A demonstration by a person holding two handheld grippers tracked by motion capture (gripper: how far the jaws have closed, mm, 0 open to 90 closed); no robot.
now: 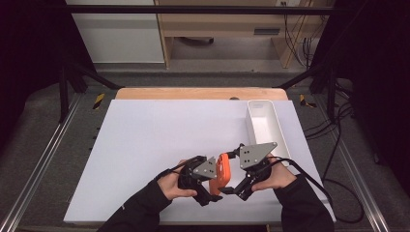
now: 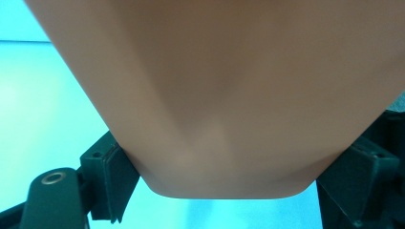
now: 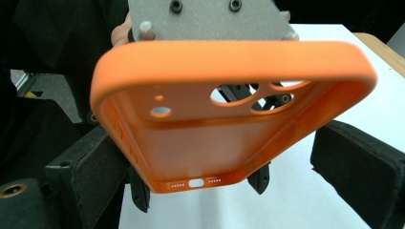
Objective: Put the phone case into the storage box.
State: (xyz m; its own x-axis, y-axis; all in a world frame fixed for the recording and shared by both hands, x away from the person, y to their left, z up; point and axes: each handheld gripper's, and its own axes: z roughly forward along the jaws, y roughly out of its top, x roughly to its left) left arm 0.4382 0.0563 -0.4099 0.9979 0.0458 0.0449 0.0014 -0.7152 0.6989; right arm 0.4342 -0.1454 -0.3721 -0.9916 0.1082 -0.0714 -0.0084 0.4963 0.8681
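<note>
Orange, soft-looking phone case (image 1: pixel 222 173) sits low centre of the high view, clenched by our left gripper (image 1: pixel 209 186) at its edges. Our right gripper (image 1: pixel 240 182) spreads wide around it, one pad (image 3: pixel 90 181) touching. If that grip slackens, we judge the case drops to the table (image 1: pixel 159 140).

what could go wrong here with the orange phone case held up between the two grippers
1. The phone case is off the table, and the left hand-held gripper has it by one end. If that grip slips, it may drop.
2. The right hand-held gripper has its jaws spread on either side of the case, one of them clearly apart from it. Closing there could bend the thin rim.
</note>
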